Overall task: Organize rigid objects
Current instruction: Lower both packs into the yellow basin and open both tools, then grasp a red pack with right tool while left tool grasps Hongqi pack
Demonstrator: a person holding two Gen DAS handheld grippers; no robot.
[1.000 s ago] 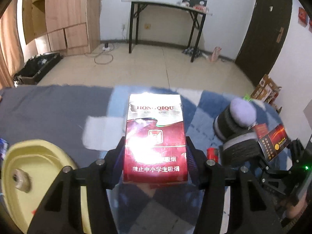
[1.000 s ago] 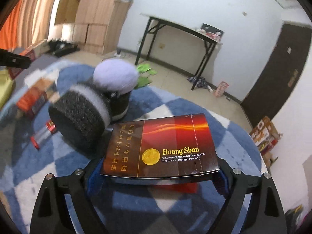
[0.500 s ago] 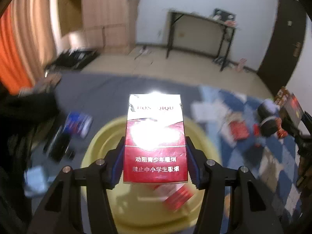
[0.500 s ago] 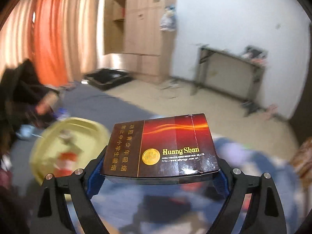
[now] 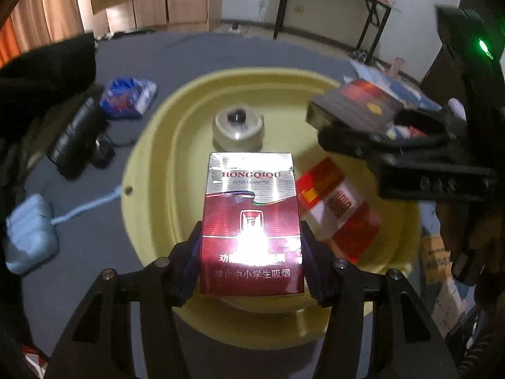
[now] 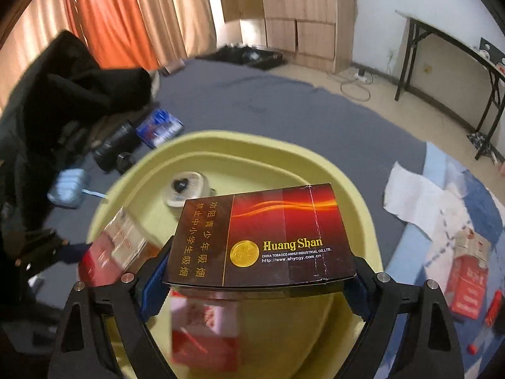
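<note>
Left wrist view showed us our left claw (image 5: 251,252) pinching the red Hongqiqu pack (image 5: 251,221) upright by its lower sides, above the near part of the yellow basin (image 5: 151,170). Inside the basin we saw a roll of clear tape (image 5: 237,128) and a red-and-white pack (image 5: 339,208) lying flat. Our right claw (image 5: 363,132) reached in from the right over the basin's rim, carrying the dark Huangshan carton (image 5: 353,104). Right wrist view showed that claw (image 6: 258,281) clamped on the carton's (image 6: 262,237) two ends, held broadside over the basin (image 6: 356,195). The basin sat on a grey cover (image 6: 284,110); a black bottle (image 6: 115,145) and a blue packet (image 6: 159,126) lay beside it.
</note>
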